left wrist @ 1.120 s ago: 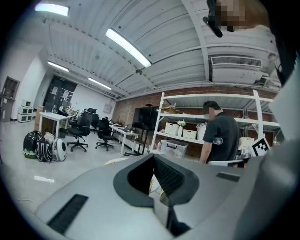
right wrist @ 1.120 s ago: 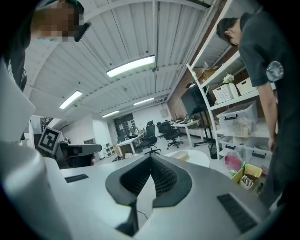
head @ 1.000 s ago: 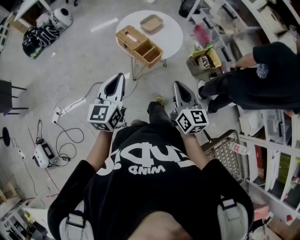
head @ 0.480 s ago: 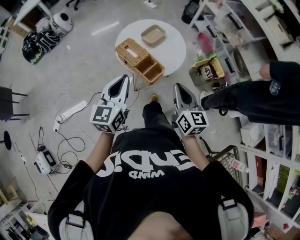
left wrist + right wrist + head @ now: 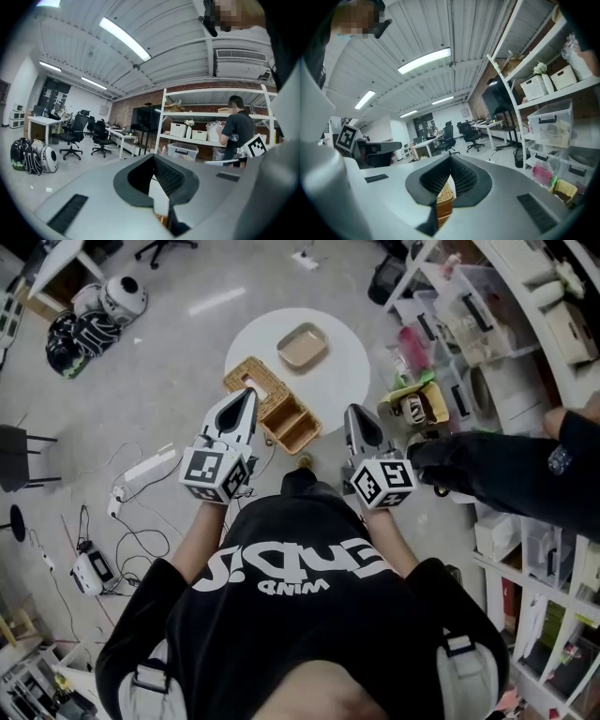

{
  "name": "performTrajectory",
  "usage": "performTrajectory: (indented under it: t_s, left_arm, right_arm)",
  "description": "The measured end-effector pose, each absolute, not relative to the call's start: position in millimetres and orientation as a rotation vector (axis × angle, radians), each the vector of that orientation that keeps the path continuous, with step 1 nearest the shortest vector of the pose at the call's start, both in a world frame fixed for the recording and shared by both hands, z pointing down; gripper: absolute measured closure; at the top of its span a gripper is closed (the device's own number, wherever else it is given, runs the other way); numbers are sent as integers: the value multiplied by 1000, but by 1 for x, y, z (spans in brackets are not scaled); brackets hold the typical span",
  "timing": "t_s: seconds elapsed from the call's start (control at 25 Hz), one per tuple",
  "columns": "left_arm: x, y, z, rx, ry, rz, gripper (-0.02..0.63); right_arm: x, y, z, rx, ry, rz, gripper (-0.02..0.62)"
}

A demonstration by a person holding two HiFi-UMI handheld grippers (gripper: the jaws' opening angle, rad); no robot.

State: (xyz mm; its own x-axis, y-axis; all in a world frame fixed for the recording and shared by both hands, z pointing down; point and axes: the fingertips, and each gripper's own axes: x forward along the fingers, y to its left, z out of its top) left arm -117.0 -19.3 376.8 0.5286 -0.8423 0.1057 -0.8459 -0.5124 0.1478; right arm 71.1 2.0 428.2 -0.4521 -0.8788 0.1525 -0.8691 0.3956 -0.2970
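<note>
The left gripper (image 5: 247,394) and right gripper (image 5: 353,412) are held side by side, fingers (image 5: 171,176) closed together on nothing. They are aimed forward, so the wicker basket (image 5: 283,415) lies ahead of and below them, at the near edge of the round desk (image 5: 352,381).

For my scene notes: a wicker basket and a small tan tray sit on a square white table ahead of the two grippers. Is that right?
Not quite: the table is round, not square, as the head view shows. The rest stands: the wicker basket and the small tan tray sit on it, ahead of the left gripper and the right gripper.
</note>
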Motion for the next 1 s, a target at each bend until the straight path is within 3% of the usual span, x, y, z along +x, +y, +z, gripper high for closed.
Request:
performTrajectory:
  t_s: [0.44, 1.0]
  left_arm:
    - [-79, -101, 378, 2544, -1509, 79, 607]
    - [-84, -141, 383, 2552, -1460, 111, 606]
  right_arm:
    - [105, -94, 425, -1551, 2646, -526, 597]
    - [98, -130, 438, -1642, 2588, -565, 597]
